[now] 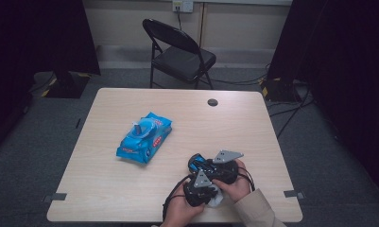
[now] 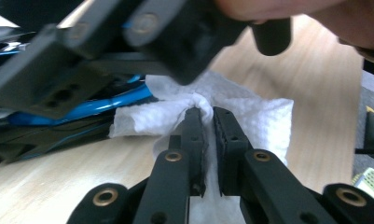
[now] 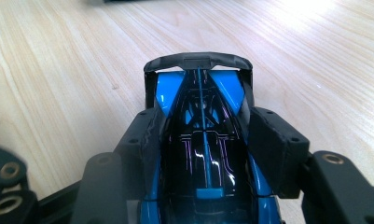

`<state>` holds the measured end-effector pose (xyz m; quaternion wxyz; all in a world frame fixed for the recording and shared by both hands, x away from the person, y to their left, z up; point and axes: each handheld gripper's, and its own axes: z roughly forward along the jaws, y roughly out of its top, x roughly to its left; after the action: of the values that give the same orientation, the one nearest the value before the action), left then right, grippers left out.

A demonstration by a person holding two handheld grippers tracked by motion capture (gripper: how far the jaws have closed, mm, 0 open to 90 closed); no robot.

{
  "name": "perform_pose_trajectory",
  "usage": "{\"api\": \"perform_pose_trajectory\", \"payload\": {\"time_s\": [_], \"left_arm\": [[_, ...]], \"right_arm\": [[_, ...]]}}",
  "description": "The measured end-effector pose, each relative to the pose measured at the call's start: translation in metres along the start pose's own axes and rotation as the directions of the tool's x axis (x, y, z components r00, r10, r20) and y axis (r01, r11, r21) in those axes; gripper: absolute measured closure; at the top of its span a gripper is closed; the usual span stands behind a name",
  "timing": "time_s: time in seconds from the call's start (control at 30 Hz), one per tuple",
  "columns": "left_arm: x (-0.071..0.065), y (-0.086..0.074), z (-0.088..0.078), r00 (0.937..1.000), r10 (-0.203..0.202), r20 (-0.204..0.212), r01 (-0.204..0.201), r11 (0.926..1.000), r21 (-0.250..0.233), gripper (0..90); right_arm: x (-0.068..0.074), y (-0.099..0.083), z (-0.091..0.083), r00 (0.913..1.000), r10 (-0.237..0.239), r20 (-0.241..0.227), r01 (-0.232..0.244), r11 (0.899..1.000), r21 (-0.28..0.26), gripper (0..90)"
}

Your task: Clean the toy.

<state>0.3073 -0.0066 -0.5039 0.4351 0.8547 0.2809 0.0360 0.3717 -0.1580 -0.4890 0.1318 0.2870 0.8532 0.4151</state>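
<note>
A blue and black toy car (image 3: 205,154) sits lengthwise between the jaws of my right gripper (image 3: 203,133), which is shut on its sides, rear wing pointing away. In the high view the car (image 1: 195,163) and the right gripper (image 1: 211,166) are near the table's front edge, right of centre. My left gripper (image 2: 205,114) is shut on a bunched white wipe (image 2: 254,119); the wipe lies against the car (image 2: 100,106) just below the right gripper (image 2: 128,42). Seen from above, the left gripper (image 1: 200,188) is close beside the right one, with the wipe (image 1: 216,199) under it.
A blue pack of wet wipes (image 1: 144,137) with its lid flap open lies mid-table, left of the hands. The wooden table (image 1: 121,189) has a cable hole (image 1: 212,102) at the back. A black folding chair (image 1: 180,54) stands behind it.
</note>
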Motion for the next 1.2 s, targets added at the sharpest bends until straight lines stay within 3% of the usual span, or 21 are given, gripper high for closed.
{"api": "perform_pose_trajectory", "payload": {"time_s": [0.07,0.37,0.5,0.83,1.0,1.2], "left_arm": [[-0.002,0.0,0.002,0.9998,0.007,0.021,-0.007,1.0,0.002,84.0],[-0.001,0.0,-0.007,0.999,0.029,0.033,-0.029,0.9996,-0.004,84.1],[0.004,-0.002,-0.019,0.9995,0.028,0.012,-0.028,0.9995,-0.012,84.3],[0.031,-0.014,-0.055,0.9981,-0.024,-0.057,0.021,0.9988,-0.044,84.4],[0.048,-0.013,-0.073,0.9925,-0.068,-0.102,0.058,0.9939,-0.094,84.5],[0.065,-0.008,-0.085,0.9846,-0.077,-0.157,0.059,0.9918,-0.113,84.7]], "right_arm": [[0.0,0.0,0.0,1.0,0.001,0.002,-0.001,1.0,0.0,44.5],[0.0,0.0,0.0,1.0,0.005,-0.002,-0.005,1.0,-0.002,44.4],[0.0,-0.001,0.0,1.0,0.007,-0.002,-0.007,1.0,-0.003,44.4],[0.0,0.0,0.0,1.0,0.006,-0.002,-0.006,1.0,-0.002,44.5],[0.0,0.0,0.0,1.0,0.008,-0.002,-0.008,1.0,-0.003,44.4],[0.0,0.0,0.0,1.0,0.006,-0.002,-0.006,1.0,-0.003,44.4]]}}
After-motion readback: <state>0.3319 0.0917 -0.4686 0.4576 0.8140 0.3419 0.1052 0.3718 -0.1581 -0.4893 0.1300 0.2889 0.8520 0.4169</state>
